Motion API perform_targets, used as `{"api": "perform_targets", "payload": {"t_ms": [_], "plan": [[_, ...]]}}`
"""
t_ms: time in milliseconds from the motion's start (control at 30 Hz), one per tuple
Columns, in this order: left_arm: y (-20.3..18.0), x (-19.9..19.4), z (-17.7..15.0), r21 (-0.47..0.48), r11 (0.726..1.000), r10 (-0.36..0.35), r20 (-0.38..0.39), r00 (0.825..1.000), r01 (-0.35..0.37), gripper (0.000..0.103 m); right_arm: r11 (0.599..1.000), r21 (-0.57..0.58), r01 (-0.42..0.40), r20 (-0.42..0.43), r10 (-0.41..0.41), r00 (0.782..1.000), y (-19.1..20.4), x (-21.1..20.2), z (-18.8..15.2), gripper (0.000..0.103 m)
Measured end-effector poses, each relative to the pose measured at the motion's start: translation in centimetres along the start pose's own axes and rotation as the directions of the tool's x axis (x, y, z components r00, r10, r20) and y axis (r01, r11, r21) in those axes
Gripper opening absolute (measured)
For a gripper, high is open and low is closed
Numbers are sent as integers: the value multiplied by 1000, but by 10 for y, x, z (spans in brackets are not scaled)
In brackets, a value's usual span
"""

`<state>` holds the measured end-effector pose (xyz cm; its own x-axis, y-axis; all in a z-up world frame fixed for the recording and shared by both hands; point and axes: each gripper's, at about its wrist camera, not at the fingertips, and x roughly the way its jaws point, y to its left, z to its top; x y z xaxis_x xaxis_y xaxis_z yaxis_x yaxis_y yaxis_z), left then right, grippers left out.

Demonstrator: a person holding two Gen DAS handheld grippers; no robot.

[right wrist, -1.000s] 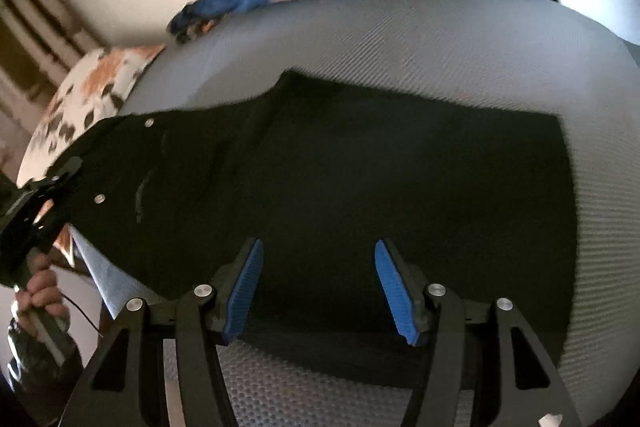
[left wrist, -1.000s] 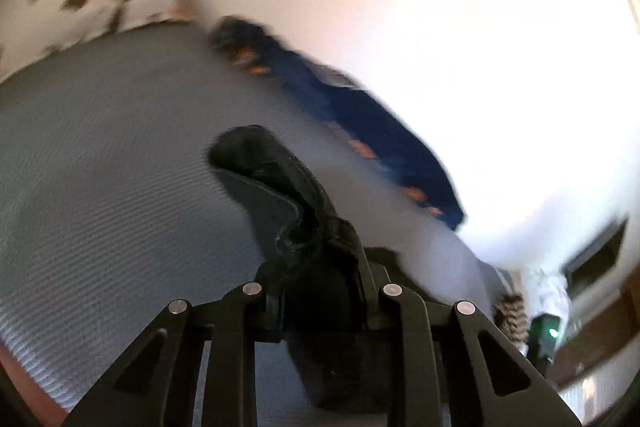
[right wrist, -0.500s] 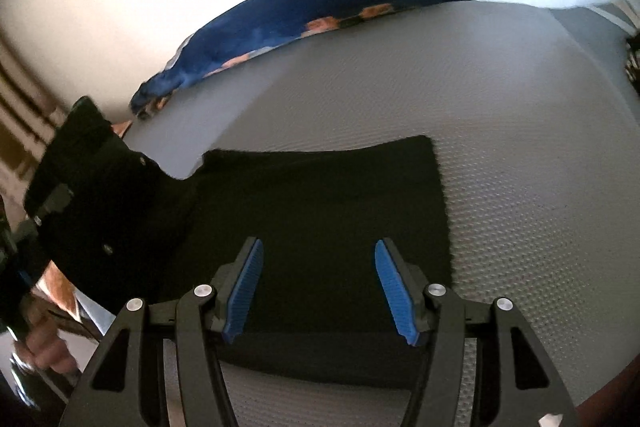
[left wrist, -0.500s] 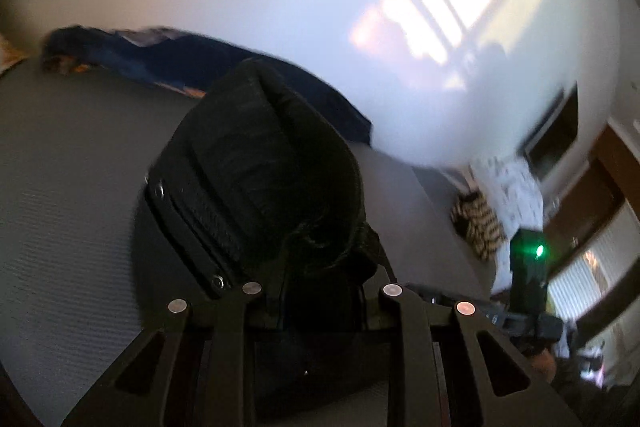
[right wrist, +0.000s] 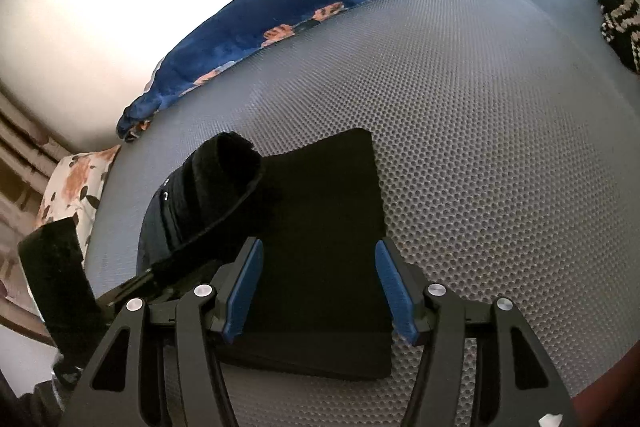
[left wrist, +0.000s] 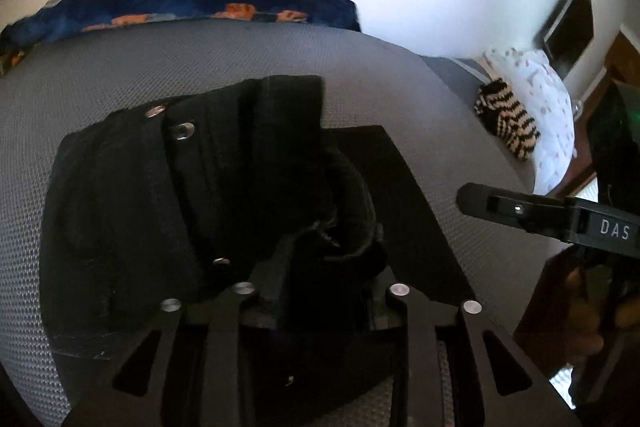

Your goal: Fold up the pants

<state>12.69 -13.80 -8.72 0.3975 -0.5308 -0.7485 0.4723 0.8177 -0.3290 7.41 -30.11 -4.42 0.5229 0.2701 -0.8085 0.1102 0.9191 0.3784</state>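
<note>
The black pants (left wrist: 200,187) lie folded on the grey mesh mattress (right wrist: 480,147). My left gripper (left wrist: 328,267) has the bunched waistband, with its metal buttons, between its fingers, and its jaws are opening. In the right wrist view that waistband end (right wrist: 212,187) stands raised over the flat folded part (right wrist: 320,227), and the left gripper (right wrist: 132,291) comes in from the left. My right gripper (right wrist: 316,287) hovers open above the near edge of the folded part, with nothing between its blue pads (right wrist: 244,287). In the left wrist view the right gripper (left wrist: 520,211) is at the right.
A blue blanket with orange prints (right wrist: 280,15) lies along the mattress's far edge by the white wall. A floral pillow (right wrist: 76,183) is at the left. A black-and-white striped cloth (left wrist: 506,119) and white patterned bedding (left wrist: 548,99) are at the right. A hand (left wrist: 580,307) holds the right gripper.
The left gripper has carried the waistband across over the folded legs, towards the right gripper, and rolled. The right gripper has drifted sideways over the folded part, its jaws unchanged.
</note>
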Motion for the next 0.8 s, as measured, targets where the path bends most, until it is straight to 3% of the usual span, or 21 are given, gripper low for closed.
{"api": "perform_targets", "payload": {"t_ms": [167,267,367,533,800], "plan": [[-12,-11,-2,70,998,1,-38,999,2,54,998,21,-66,-50,67,997,-7,11,3,56],[-15,-36,-7,92,995,-32,-18,999,33,66,989,48,-139,-93,143,985,-10,22,6,57],[-6,-64,-9,81,997,-24,40,999,20,71,962,83,-262,-155,272,950,-10,36,8,57],[40,-98,-15,-40,996,81,93,992,-77,71,932,92,-351,-229,363,903,-7,62,10,57],[121,-114,-40,-262,940,239,51,970,-218,71,897,67,-437,-270,438,858,7,93,24,55]]}}
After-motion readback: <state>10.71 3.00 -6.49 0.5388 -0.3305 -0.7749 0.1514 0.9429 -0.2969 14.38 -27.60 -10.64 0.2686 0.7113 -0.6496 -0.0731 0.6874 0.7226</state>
